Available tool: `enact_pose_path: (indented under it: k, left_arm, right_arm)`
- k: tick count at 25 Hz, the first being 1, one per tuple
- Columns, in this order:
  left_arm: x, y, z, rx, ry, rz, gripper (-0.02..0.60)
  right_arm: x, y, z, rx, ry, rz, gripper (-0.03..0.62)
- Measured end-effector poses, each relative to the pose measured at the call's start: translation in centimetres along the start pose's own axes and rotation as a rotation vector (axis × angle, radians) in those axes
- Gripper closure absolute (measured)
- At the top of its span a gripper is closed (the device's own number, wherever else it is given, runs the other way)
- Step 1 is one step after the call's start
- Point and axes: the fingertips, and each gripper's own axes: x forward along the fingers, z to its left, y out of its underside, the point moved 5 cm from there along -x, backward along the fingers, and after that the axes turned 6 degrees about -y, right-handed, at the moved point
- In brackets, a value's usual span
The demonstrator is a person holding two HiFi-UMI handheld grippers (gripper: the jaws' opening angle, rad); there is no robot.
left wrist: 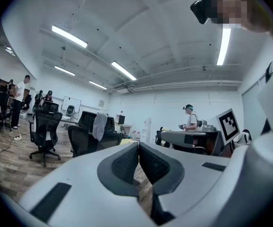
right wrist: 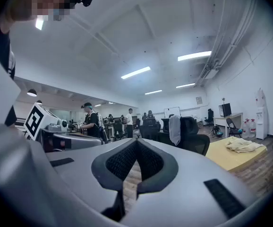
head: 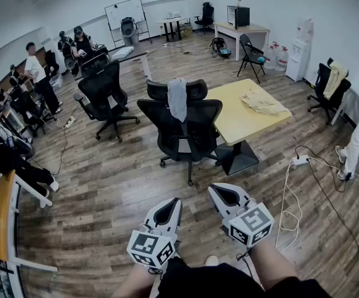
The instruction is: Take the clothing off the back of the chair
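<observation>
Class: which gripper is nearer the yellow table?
Right. The right gripper is on the near side of the yellow table; the left gripper is farther off, leftward.

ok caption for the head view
Shut left gripper and right gripper face grey clothing draped over a black chair

**Grey clothing (head: 177, 99) draped on black chair (head: 198, 126)**

The clothing hangs limp over the headrest and trails down the mesh back. The chair stands upright on the wooden floor (head: 123, 185), just beside a yellow bench (head: 241, 123).
</observation>
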Motion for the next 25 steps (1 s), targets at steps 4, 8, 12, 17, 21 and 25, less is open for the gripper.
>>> enact_pose_path:
  k: [4, 8, 12, 17, 21, 25]
  left_arm:
    - [0.1, -0.2, 0.1, 0.001, 0.002, -0.003, 0.563]
    - [0.6, 0.1, 0.1, 0.000, 0.004, 0.000, 0.563]
    - [0.8, 0.0, 0.2, 0.000, 0.007, 0.000, 0.563]
    - [1.2, 0.0, 1.5, -0.002, 0.000, 0.006, 0.563]
    - [2.0, -0.1, 3.5, 0.002, 0.000, 0.016, 0.563]
    - [2.8, -0.5, 6.3, -0.005, 0.002, 0.021, 0.563]
  right_arm:
    - [0.1, 0.0, -0.1, -0.002, -0.001, 0.003, 0.583]
    - [0.2, 0.3, -0.5, 0.000, -0.002, 0.006, 0.583]
    - [0.4, 0.1, -0.4, -0.014, -0.020, -0.006, 0.582]
    - [1.4, 0.4, -0.8, -0.005, -0.018, -0.004, 0.582]
    - [3.3, 0.2, -1.6, 0.007, 0.004, -0.012, 0.582]
    - [5.8, -0.1, -2.2, 0.014, 0.019, -0.020, 0.582]
